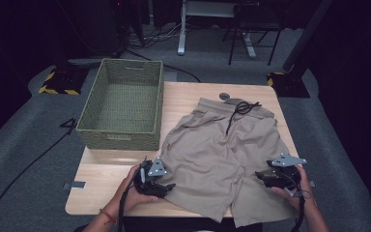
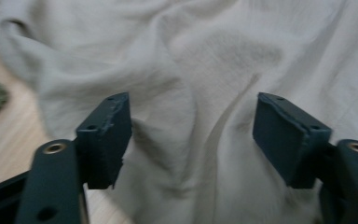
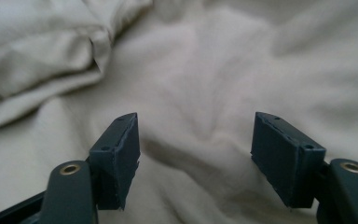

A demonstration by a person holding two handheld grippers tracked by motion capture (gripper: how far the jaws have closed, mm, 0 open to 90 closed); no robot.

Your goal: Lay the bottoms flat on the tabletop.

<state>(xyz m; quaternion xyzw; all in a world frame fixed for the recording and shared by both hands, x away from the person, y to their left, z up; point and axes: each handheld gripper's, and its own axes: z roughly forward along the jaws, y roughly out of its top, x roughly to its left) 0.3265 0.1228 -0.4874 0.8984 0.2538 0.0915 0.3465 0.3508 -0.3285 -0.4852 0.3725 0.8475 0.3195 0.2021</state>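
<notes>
On the near half of the table point(image 1: 193, 94), a pair of tan shorts point(image 1: 222, 154) lies spread flat, waistband and black drawstring point(image 1: 239, 110) toward the far edge, both leg hems toward the person. Long axis runs far-to-near; the near hems hang slightly past the table's front edge.

Left gripper point(image 1: 160, 186) sits at the outer edge of the left leg, pointing inward across the cloth. Its own view: left gripper point(image 2: 193, 135) jaws stand wide, rumpled fabric lying beyond and below them, nothing pinched between the pads.

Right gripper point(image 1: 265, 176) sits at the outer edge of the right leg, also pointing inward. Its own view: right gripper point(image 3: 196, 154) jaws wide, cloth beneath, no grip.

Each gripper is about equally near its own leg; the two face each other across the width of the shorts.

Green woven basket point(image 1: 89, 113) stands empty at the far left of the table, just beside the left leg, well nearer the left hand.

Judgement: the work looks like folding; the next grasp would take each side edge, which lies straight ahead of each pair of jaws.
</notes>
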